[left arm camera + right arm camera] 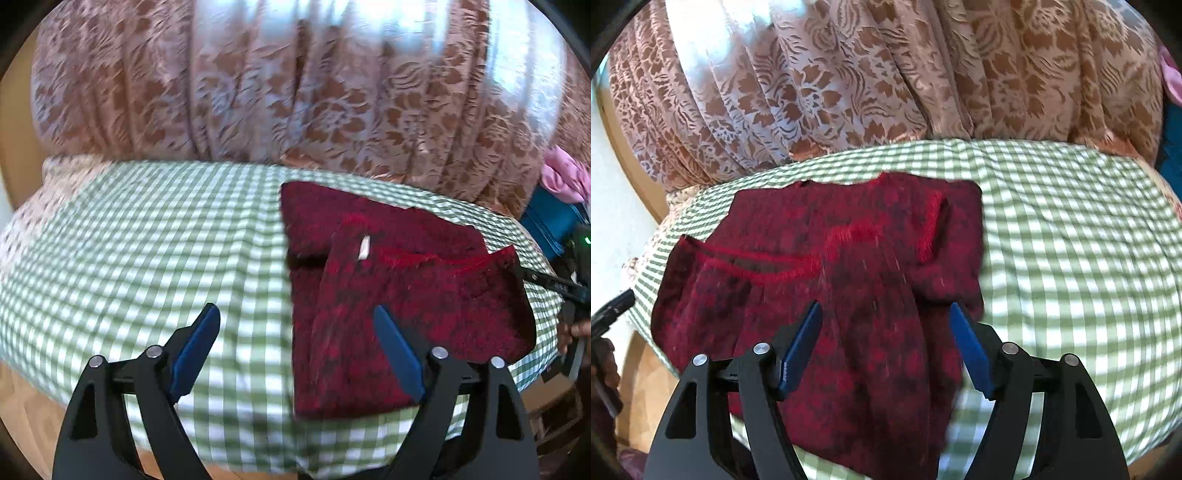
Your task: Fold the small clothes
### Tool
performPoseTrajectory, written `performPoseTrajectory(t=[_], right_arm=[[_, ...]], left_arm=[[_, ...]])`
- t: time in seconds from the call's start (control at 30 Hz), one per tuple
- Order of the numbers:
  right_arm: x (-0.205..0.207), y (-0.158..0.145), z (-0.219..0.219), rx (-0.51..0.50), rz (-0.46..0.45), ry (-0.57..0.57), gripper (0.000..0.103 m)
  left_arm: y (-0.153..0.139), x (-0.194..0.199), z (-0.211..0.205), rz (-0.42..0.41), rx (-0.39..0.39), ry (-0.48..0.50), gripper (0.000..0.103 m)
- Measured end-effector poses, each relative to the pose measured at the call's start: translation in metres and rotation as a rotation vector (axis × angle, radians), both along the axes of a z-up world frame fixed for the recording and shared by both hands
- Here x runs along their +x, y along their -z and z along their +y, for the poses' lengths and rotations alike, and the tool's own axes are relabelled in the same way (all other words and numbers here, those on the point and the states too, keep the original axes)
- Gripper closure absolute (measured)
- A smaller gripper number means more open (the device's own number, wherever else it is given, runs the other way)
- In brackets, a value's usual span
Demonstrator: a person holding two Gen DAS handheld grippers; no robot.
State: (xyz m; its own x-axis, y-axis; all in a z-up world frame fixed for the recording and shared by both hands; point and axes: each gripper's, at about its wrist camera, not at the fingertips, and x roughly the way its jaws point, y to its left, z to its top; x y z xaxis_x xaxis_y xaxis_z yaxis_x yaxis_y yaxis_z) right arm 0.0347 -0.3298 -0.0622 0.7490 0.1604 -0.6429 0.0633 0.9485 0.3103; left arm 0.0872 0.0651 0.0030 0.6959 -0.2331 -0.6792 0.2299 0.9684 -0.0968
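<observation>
While the dark red garment (849, 280) lies partly folded on the green checked cloth (1071, 240), the left gripper (297, 317) and right gripper (884, 314) hover above it, jaws apart and empty.

A: where's everything relative to the checked cloth (147, 258)?
B: garment (388, 295) lies on it. Curtain (295, 92) hangs behind it, pile of fabric (565, 177) off its right end.
</observation>
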Motion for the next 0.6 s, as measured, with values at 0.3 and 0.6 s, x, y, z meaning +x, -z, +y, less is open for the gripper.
performPoseTrajectory(t=[0.3,0.6], right_arm=[[0.037,0.008,0.011,-0.065,0.059,-0.057,0.033],[0.010,0.000,0.025,-0.178,0.042,-0.088,0.083]], left_arm=[[0.016,0.044,-0.036,0.003,0.032,0.160,0.025],[0.010,0.048,-0.041,-0.040,-0.033,0.259,0.091]])
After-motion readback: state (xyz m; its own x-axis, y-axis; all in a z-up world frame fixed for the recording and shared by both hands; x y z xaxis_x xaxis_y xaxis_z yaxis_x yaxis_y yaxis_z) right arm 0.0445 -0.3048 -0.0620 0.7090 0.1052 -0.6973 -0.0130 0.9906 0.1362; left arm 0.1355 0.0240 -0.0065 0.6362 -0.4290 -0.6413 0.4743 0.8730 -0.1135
